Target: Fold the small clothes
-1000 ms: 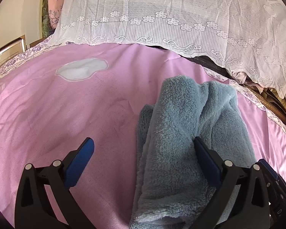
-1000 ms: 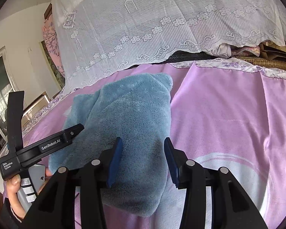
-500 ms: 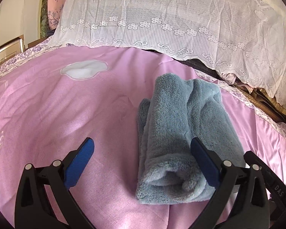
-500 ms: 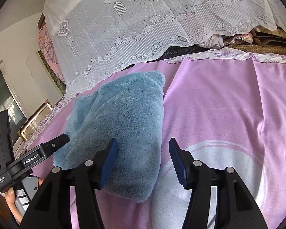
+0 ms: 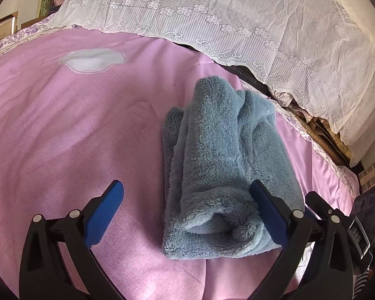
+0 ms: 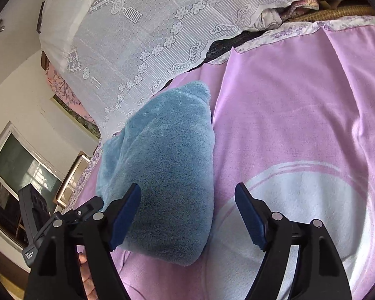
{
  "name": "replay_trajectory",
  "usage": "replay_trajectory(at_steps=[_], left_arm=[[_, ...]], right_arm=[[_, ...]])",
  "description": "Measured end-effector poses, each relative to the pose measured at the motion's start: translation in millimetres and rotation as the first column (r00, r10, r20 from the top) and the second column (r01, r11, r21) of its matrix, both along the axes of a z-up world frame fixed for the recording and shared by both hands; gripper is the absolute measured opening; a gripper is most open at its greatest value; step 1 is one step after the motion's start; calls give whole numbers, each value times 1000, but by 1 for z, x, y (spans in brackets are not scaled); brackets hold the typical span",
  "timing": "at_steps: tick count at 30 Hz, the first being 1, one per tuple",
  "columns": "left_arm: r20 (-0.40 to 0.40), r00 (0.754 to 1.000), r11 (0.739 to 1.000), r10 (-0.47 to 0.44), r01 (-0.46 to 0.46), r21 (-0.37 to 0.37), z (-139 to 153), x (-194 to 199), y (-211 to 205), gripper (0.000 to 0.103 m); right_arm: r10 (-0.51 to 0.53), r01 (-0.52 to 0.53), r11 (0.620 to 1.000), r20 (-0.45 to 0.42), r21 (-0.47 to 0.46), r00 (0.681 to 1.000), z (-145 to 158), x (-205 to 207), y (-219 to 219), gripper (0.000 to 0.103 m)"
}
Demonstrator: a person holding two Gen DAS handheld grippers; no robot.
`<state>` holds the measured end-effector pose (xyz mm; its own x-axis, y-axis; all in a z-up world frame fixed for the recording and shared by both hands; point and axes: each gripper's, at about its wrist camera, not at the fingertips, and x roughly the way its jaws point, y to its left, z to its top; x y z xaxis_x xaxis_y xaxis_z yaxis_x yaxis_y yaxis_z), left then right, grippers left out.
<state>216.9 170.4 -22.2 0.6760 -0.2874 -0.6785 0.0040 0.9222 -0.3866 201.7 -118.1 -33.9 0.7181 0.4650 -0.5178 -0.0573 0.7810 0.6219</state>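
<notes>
A fluffy blue-grey garment (image 5: 227,165) lies folded into a thick bundle on the pink bedspread (image 5: 62,137). My left gripper (image 5: 187,212) is open and empty, just in front of the bundle's near end; its right pad (image 5: 267,212) is beside the fleece. In the right wrist view the same bundle (image 6: 167,175) lies to the left. My right gripper (image 6: 187,217) is open and empty, near the bundle's near right edge. The left gripper's body (image 6: 37,230) shows at the lower left there.
A white lace cover (image 5: 237,17) drapes over a pile at the back of the bed. A white patch (image 5: 92,60) is printed on the spread, and a large white one (image 6: 300,200) lies on the right. A window (image 6: 17,172) is far left.
Both grippers have pulled back from the bundle. The right gripper's jaws have opened wider. The garment has settled flat on the bed, folded.
</notes>
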Motion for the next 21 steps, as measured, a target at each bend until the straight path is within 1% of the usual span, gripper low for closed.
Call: replay_trajectory(at_steps=[3, 8, 11, 14, 15, 16, 18, 20, 21], left_arm=[[-14, 1000, 1000, -7, 6, -29, -4, 7, 2, 99], [-45, 999, 990, -23, 17, -137, -14, 23, 11, 99], [-47, 998, 977, -51, 40, -212, -17, 28, 14, 98], [-23, 997, 961, -77, 68, -269, -13, 29, 15, 98], [-18, 997, 960, -80, 72, -270, -12, 30, 14, 98], [-24, 997, 965, -78, 70, -252, -13, 31, 13, 98], [-61, 995, 975, -76, 62, -213, -20, 36, 9, 98], [-90, 991, 970, -95, 72, -232, -29, 42, 8, 99], [-89, 991, 969, -96, 72, -238, -29, 42, 9, 99]], right_arm=[[16, -16, 1000, -18, 18, 1000, -4, 7, 4, 79], [38, -36, 996, -30, 76, 999, -8, 19, 7, 80], [47, -41, 990, -47, 133, 998, -14, 29, 5, 80], [64, -51, 981, -65, 186, 996, -20, 38, 4, 81], [67, -53, 979, -68, 197, 995, -21, 41, 4, 81], [71, -55, 977, -70, 205, 995, -22, 44, 4, 81], [79, -63, 976, -73, 209, 994, -23, 49, 6, 81], [88, -72, 977, -71, 201, 994, -24, 53, 9, 82], [92, -77, 978, -70, 195, 993, -24, 55, 11, 82]])
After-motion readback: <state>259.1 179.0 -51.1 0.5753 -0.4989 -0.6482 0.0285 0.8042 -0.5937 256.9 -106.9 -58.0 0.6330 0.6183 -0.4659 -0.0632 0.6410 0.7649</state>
